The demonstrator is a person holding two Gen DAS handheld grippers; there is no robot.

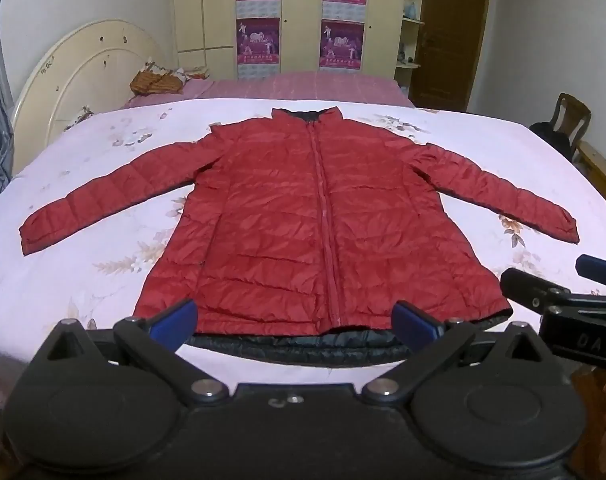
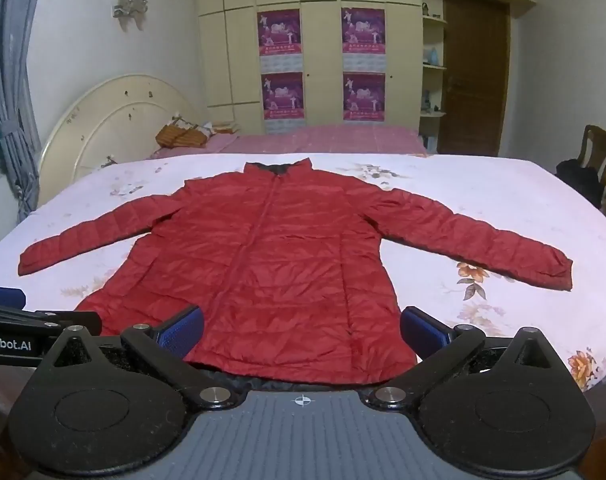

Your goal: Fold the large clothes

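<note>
None of the folding looks done; the jacket [image 1: 323, 220] lies flat on the bed [image 1: 503, 152], zipped, both sleeves spread wide; the left hand-held gripper [image 1: 295, 320] and right hand-held gripper [image 2: 303, 330] hover at its hem, jaws apart, empty; every fold remains, I'd say.
</note>
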